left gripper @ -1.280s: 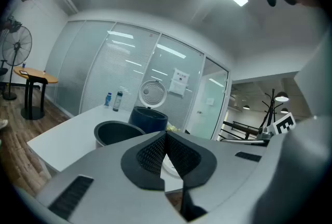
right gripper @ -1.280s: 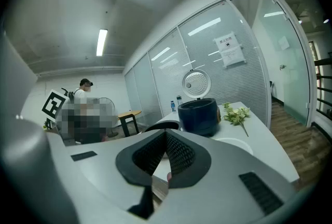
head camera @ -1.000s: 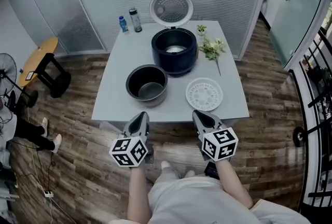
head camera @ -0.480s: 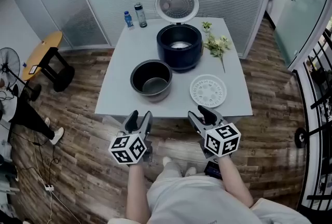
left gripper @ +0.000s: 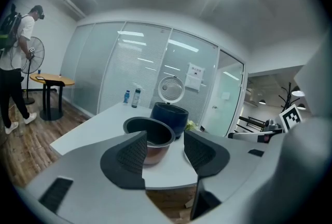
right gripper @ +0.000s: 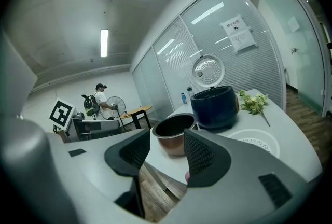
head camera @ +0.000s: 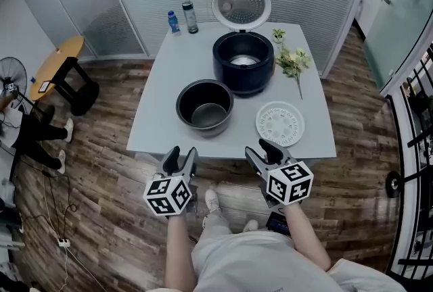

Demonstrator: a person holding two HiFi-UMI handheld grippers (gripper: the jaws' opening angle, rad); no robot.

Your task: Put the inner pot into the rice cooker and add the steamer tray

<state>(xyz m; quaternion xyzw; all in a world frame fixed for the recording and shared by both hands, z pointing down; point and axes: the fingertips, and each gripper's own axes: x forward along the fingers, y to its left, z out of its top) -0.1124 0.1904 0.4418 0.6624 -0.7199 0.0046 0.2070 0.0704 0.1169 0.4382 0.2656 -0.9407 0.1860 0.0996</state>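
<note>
Both the left gripper (head camera: 181, 156) and right gripper (head camera: 262, 152) have just spread empty jaws, nearer the table (head camera: 169, 98).

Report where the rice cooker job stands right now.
Done: only the dark blue rice cooker has its round lid open, no pot inside. In hand: nothing; the left gripper and right gripper, jaws just opened with nothing between them, hang short of the white table. Left: the metal inner pot and the white perforated steamer tray sit on the table before the cooker; both must go in.
</note>
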